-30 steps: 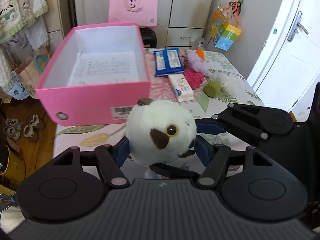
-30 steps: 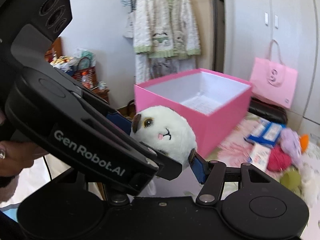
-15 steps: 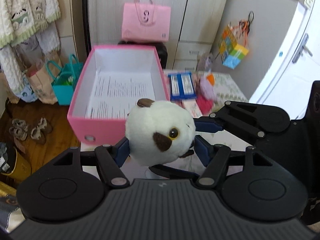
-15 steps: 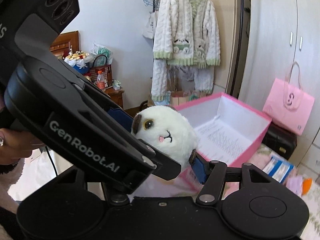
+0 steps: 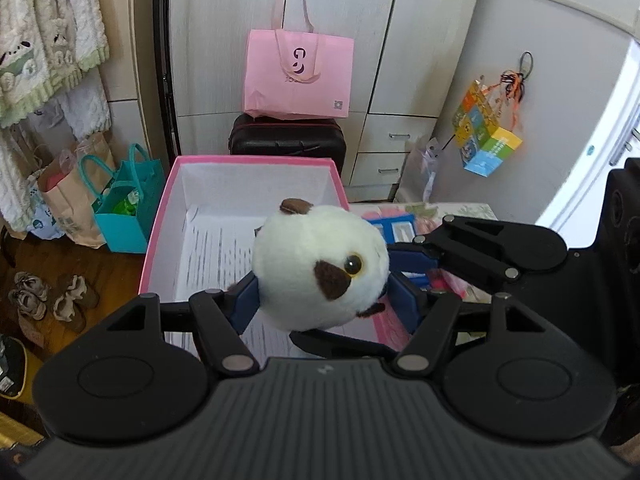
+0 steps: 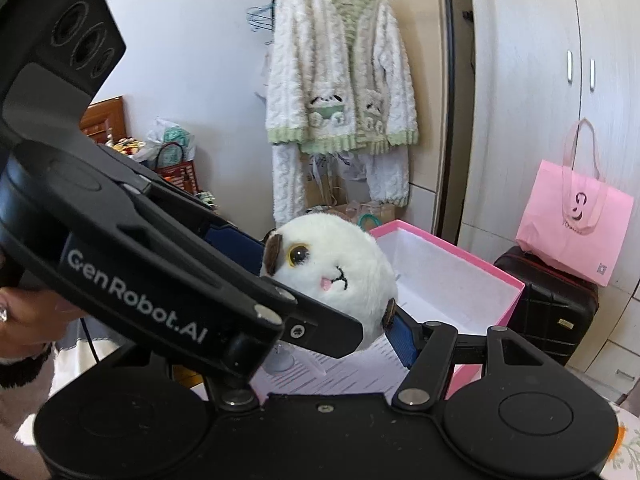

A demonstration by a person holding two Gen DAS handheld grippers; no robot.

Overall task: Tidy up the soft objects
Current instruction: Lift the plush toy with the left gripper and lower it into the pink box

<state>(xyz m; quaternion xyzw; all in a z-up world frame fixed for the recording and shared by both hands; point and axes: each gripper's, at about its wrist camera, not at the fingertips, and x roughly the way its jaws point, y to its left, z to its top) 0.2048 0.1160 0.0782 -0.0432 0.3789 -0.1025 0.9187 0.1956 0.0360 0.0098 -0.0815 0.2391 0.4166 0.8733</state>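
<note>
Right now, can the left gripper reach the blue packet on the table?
Probably not. The left gripper is shut on the plush, and the right gripper crosses in front of the blue packet.

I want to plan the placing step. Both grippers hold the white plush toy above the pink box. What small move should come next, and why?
Probably lower the white plush toy a little into the pink box. The left gripper and right gripper both grip it over the open box, whose floor holds only a printed sheet, so a short descent should precede release.
</note>
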